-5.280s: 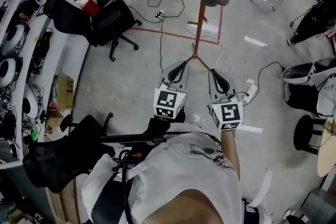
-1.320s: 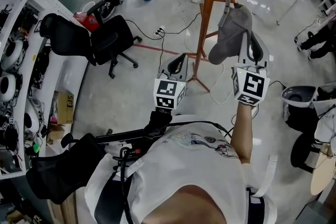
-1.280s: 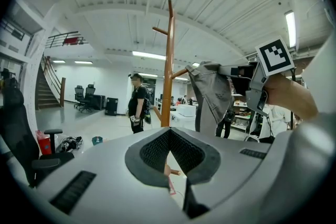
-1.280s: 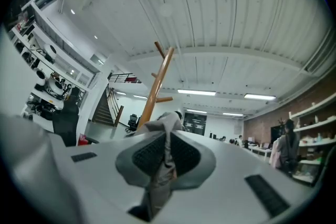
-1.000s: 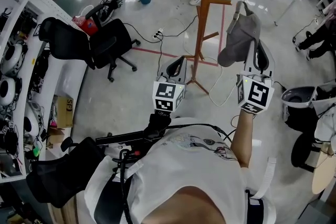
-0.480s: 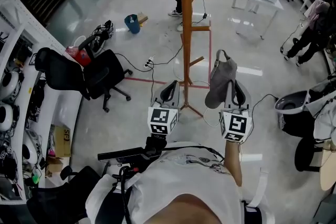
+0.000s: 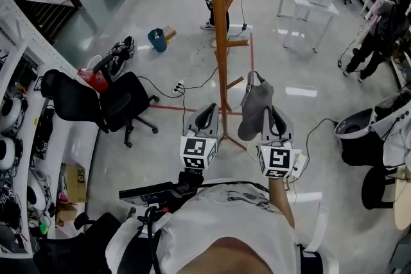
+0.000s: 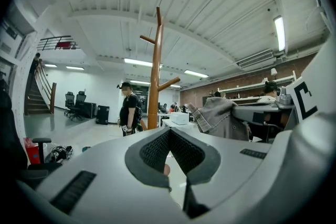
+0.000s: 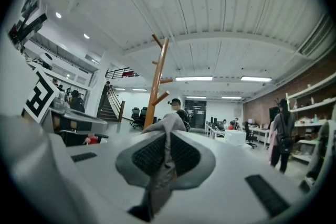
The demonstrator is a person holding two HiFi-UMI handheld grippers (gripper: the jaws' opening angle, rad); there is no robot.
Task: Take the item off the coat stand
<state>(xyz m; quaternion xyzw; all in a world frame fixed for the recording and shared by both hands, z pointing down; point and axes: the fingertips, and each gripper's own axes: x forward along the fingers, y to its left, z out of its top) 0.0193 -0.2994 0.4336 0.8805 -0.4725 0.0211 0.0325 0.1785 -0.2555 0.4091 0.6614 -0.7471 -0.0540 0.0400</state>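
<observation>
The cap [image 7: 255,110] is a soft grey fabric item. It hangs from the right claw [image 7: 272,120], just to the right of the coat stand [image 7: 218,22] post, and appears clear of its pegs.

1. Right claw: the jaws stand narrow, closed on a fold of the cap's cloth. In the right gripper view the fabric [image 9: 166,164] runs down between the pads, and the rest of the cap bunches beyond the tips.
2. Left claw [image 7: 206,116]: the jaws are together with nothing between them, and it is held low beside the right one.

Handling, as a judgement:
- Expect a light load. The cloth is limp and will droop and swing from the single pinch point.
- The fabric is not fragile and not slippery against the ribbed pads.
- Grip on a thick seam or the brim edge. A thin single layer may creep out.
- Move smoothly, so that the strap loop [image 7: 257,77] does not catch a peg.
</observation>
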